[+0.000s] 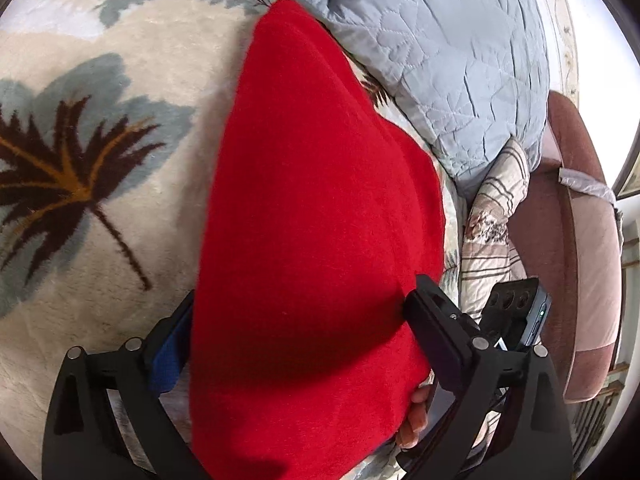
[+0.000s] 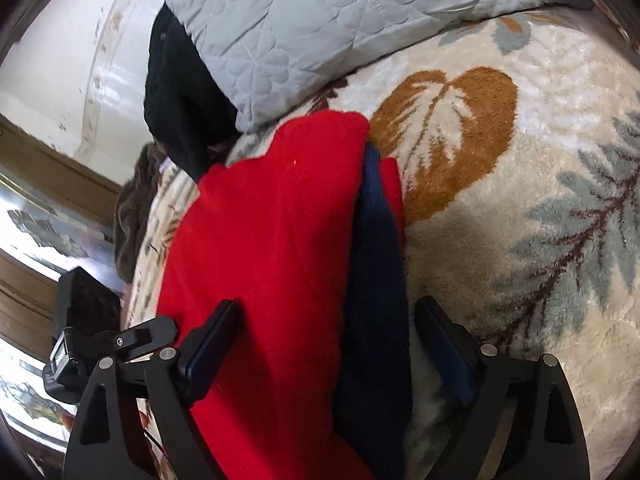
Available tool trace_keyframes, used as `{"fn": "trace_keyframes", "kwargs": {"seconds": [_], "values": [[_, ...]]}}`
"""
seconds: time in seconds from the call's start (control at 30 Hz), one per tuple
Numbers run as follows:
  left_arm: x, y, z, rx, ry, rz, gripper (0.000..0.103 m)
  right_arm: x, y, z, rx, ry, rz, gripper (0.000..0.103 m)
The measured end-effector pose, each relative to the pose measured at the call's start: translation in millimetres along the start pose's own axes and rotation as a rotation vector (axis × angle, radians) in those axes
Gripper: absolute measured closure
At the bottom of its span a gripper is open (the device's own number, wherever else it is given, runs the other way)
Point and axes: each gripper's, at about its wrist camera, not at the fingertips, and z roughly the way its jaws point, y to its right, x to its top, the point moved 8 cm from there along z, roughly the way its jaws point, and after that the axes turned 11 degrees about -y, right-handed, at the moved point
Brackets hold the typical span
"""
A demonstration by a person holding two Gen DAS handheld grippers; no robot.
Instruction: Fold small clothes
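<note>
A red fleece garment (image 1: pixel 312 208) lies folded on the leaf-patterned blanket (image 1: pixel 100 200), running away from me. My left gripper (image 1: pixel 300 312) stands wide open astride its near end. The cloth fills the gap and hides part of the left finger; the right fingertip (image 1: pixel 420 304) sits at the cloth's edge. In the right wrist view the same red garment (image 2: pixel 272 240) shows a navy layer (image 2: pixel 376 280) along its right side. My right gripper (image 2: pixel 328 316) is open over both, its left finger resting above the red cloth and its right finger clear of the navy edge.
A grey quilted cover (image 1: pixel 440 60) lies bunched just beyond the garment, with dark clothing (image 2: pixel 176 100) beside it. A striped pillow (image 1: pixel 492 220) and a pink padded bed end (image 1: pixel 580 240) sit at the right. A person's fingers (image 1: pixel 416 412) show under the red cloth.
</note>
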Motion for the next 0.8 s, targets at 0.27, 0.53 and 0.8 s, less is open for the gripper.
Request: {"fn": "trace_keyframes", "kwargs": {"seconds": [0.27,0.53,0.8], "values": [[-4.3,4.9,-11.0,0.112,0.071,0.041,0.04,-11.9,-19.8,-15.7,-0.076,0.068,-0.091,0.074],[-22.5,25.8,-41.5,0.18,0.15,0.149,0.047,-28.0,-51.4,-43.7,-0.123,0.149,-0.13,0.076],[-54.4,20.1,-75.7,0.229,0.185,0.178,0.048,-60.8,-80.3,-39.8,-0.063,0.129,-0.114,0.075]]}}
